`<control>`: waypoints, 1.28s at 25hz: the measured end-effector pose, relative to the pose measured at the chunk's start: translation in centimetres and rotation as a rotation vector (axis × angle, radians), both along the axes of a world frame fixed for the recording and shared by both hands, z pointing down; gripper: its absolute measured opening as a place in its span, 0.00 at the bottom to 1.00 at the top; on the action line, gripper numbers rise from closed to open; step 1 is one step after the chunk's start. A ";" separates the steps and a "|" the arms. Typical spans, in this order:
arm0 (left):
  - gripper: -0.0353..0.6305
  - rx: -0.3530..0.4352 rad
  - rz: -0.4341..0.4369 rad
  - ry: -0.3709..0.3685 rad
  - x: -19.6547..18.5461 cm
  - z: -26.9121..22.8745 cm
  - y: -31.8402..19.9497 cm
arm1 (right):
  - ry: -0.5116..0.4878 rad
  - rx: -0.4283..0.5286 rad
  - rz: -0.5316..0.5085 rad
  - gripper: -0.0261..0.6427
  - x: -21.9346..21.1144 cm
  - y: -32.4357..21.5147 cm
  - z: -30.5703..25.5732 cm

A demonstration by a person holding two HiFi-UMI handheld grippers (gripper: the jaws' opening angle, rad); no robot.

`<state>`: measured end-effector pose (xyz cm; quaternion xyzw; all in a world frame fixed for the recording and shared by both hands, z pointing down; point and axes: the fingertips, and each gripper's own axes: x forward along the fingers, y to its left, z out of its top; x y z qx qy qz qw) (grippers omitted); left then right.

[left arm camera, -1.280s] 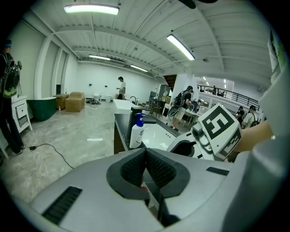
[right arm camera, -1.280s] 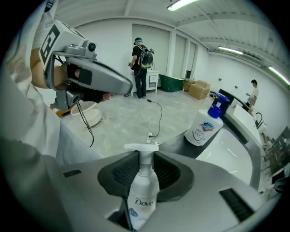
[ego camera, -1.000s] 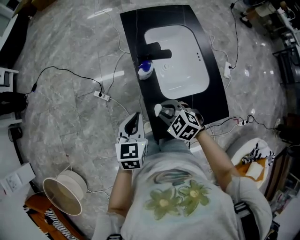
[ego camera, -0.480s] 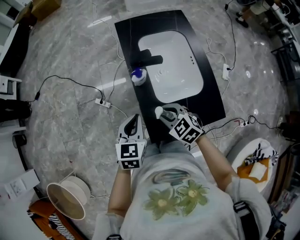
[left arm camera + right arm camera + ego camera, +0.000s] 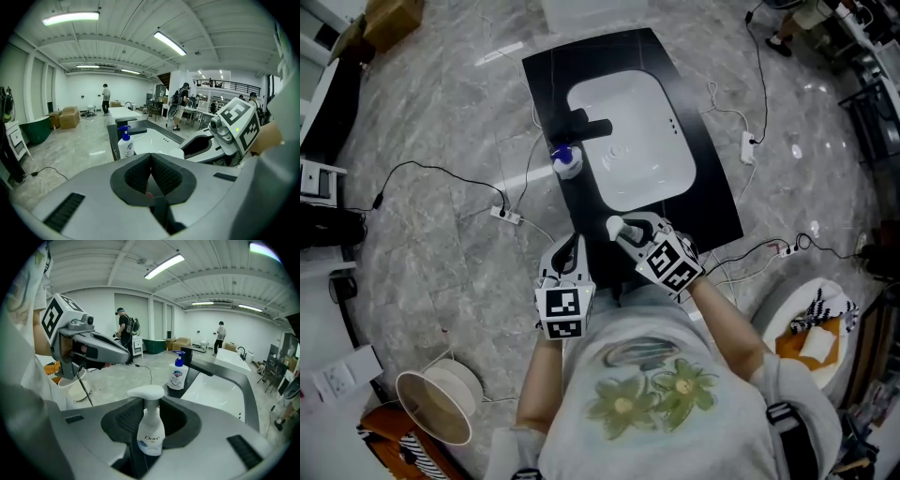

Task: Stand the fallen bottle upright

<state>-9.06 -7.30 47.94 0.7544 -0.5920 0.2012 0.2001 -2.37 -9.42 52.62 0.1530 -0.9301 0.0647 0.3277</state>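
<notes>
My right gripper (image 5: 151, 414) pinches the white pump bottle (image 5: 151, 439) upright between its fingers; my left gripper (image 5: 151, 164) has its fingers pressed together, empty, near the black desk (image 5: 717, 197).

A black counter (image 5: 719, 204) with a white basin (image 5: 628, 141) carries a blue-capped soap bottle (image 5: 566, 161) beside the faucet (image 5: 585, 125).

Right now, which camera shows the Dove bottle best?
Right gripper view: the Dove bottle is close up, label readable, held in the right tongs. Head view shows only its pump head; left gripper view, perhaps a white sliver.
</notes>
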 end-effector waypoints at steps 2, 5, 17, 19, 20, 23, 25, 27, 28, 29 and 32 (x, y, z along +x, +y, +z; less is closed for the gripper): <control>0.08 0.003 0.003 -0.003 0.5 -0.2 0.0 | -0.005 0.004 0.006 0.22 0.3 0.1 -0.2; 0.08 0.002 0.005 -0.006 1.0 -0.4 0.1 | -0.016 0.003 0.017 0.22 0.7 0.1 -0.4; 0.08 -0.009 0.005 -0.007 2.4 -0.3 0.9 | -0.073 -0.018 0.078 0.22 2.6 0.6 -0.5; 0.08 -0.013 0.008 -0.006 2.8 -0.2 1.0 | -0.078 -0.021 0.087 0.22 2.9 0.8 -0.6; 0.08 -0.014 0.009 -0.006 2.9 -0.2 1.1 | -0.080 -0.021 0.091 0.22 3.1 0.8 -0.6; 0.08 -0.016 0.012 -0.002 3.4 -0.1 1.1 | -0.088 -0.021 0.104 0.22 3.4 0.8 -0.6; 0.08 -0.022 0.015 0.004 3.8 0.0 1.3 | -0.093 -0.023 0.110 0.22 3.6 0.9 -0.5; 0.08 -0.024 0.024 0.003 4.2 0.3 1.6 | -0.097 -0.025 0.114 0.22 3.8 1.0 -0.4; 0.08 -0.025 0.029 0.002 4.4 0.4 1.7 | -0.097 -0.026 0.115 0.22 3.9 1.0 -0.4; 0.08 -0.026 0.033 0.002 4.6 0.5 1.8 | -0.097 -0.025 0.117 0.22 4.0 1.0 -0.3; 0.08 -0.029 0.043 0.005 5.0 0.7 2.3 | -0.094 -0.026 0.124 0.22 4.2 1.3 -0.2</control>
